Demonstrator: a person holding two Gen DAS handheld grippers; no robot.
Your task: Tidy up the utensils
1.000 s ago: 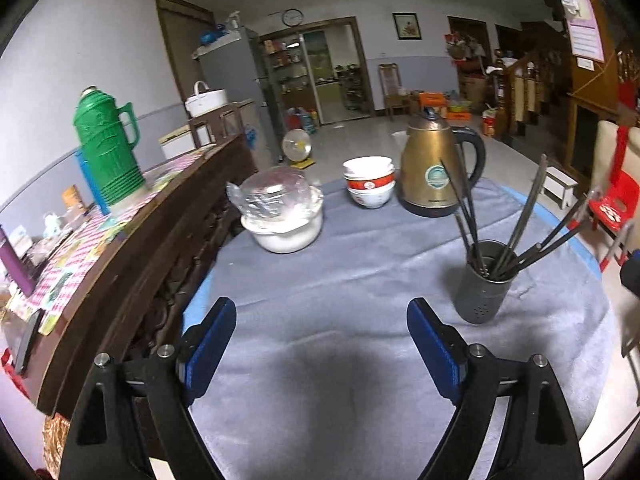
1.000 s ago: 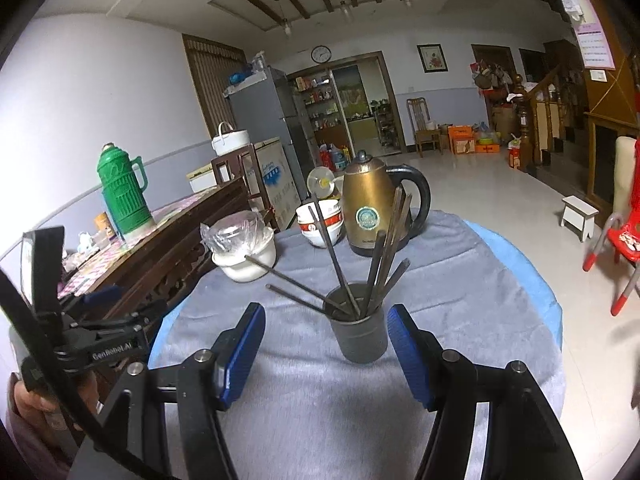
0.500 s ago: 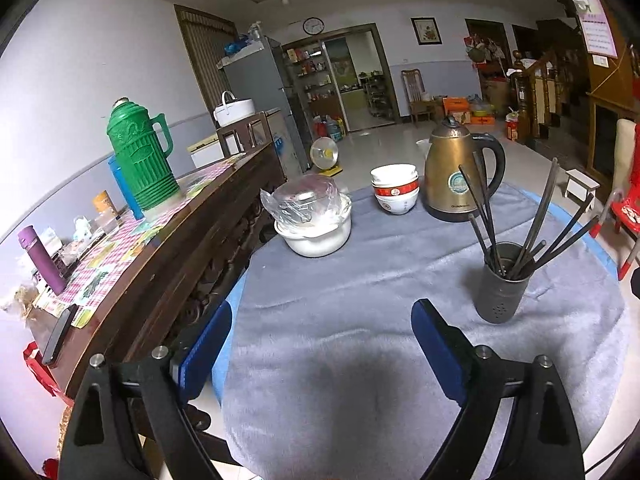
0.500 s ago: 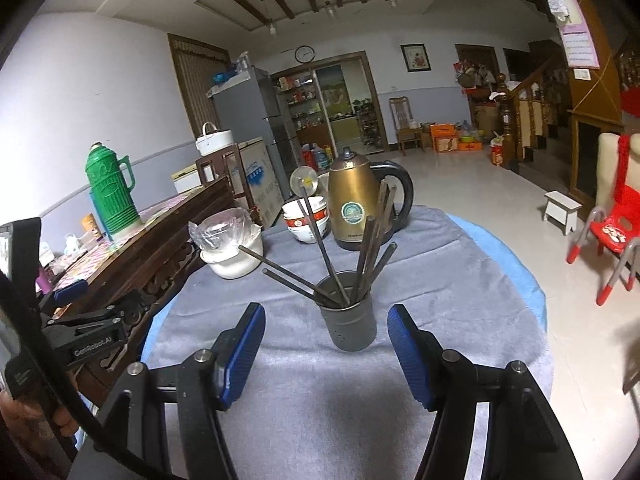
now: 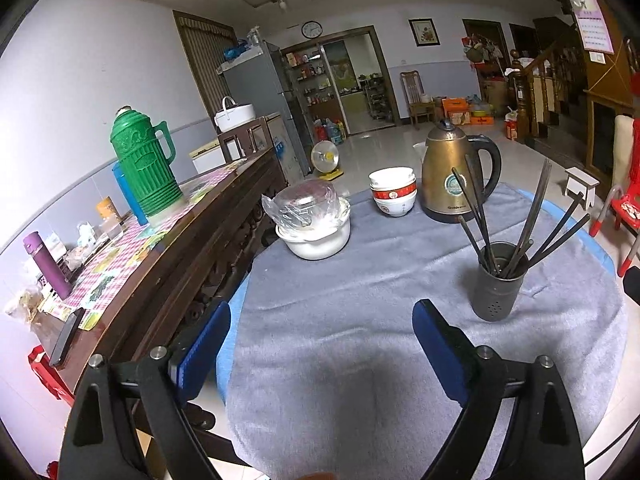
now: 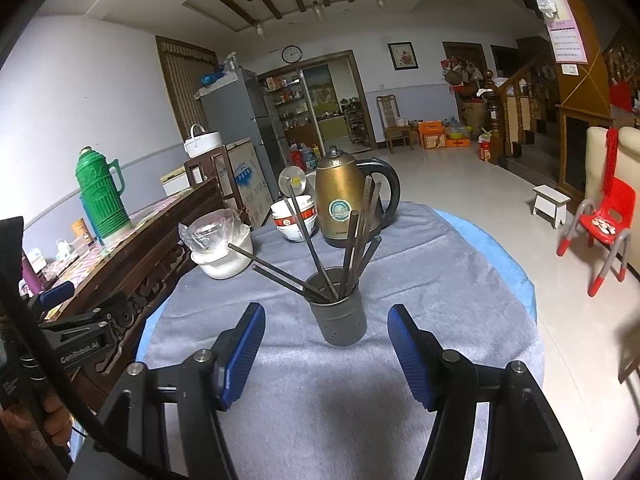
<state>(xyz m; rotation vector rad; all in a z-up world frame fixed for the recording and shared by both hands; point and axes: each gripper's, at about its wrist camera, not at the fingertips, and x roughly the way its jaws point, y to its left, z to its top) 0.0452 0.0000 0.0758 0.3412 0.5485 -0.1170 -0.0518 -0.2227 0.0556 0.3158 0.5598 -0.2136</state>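
Note:
A dark grey utensil holder stands on the grey cloth of the round table, with several dark chopsticks fanned out of it. It also shows in the left wrist view, right of centre. My right gripper is open and empty, just short of the holder and centred on it. My left gripper is open and empty over the table's near left edge, well left of the holder. In the right wrist view the left gripper appears at the far left.
A gold electric kettle, stacked red-and-white bowls and a white pot covered with plastic wrap stand at the table's far side. A dark wooden sideboard with a green thermos runs along the left. A red chair stands right.
Both grippers have pulled back and risen a little, so the holder and table look farther away. The left view has drifted left, showing more sideboard. Nothing was grasped.

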